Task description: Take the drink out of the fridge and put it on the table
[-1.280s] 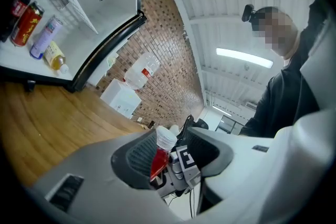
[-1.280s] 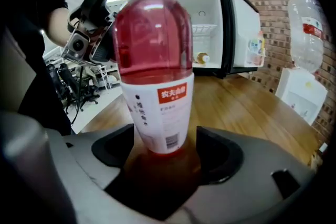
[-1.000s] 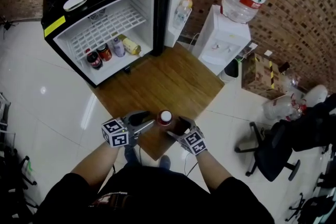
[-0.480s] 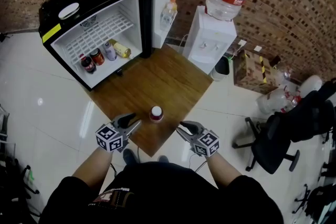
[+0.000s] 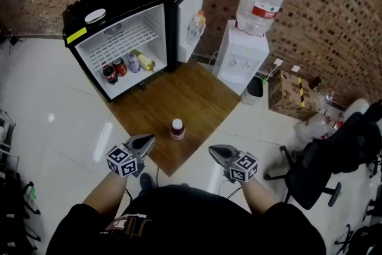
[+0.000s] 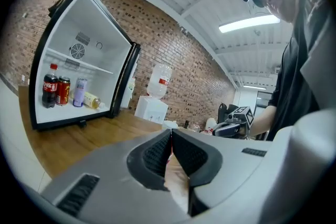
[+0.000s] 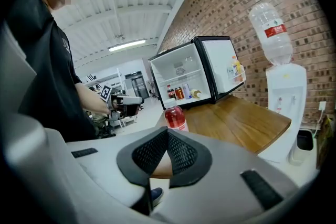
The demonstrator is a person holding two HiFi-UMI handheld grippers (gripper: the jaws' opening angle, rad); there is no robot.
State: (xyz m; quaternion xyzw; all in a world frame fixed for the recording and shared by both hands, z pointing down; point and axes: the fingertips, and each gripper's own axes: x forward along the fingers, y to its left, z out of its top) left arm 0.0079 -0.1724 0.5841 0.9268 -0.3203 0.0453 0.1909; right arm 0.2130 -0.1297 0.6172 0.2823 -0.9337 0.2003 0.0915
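A red drink bottle (image 5: 177, 129) with a white cap stands upright on the wooden table (image 5: 191, 98), near its front corner; it also shows in the right gripper view as the red bottle (image 7: 175, 117). My left gripper (image 5: 147, 141) hangs to the bottle's left, apart from it, jaws shut and empty. My right gripper (image 5: 215, 152) is drawn back to the bottle's right, past the table edge, jaws shut with nothing between them. The black fridge (image 5: 122, 39) stands open at the table's far end.
Inside the fridge lie a cola bottle (image 5: 108, 73), a red can (image 5: 120, 67), a purple can (image 5: 132, 62) and a lying bottle (image 5: 145, 61). A water dispenser (image 5: 245, 57) stands right of the table. An office chair (image 5: 310, 176) and boxes sit at right.
Both grippers have let go of the red bottle, pulled back and apart from it, and closed their jaws. The bottle stays standing on the table.
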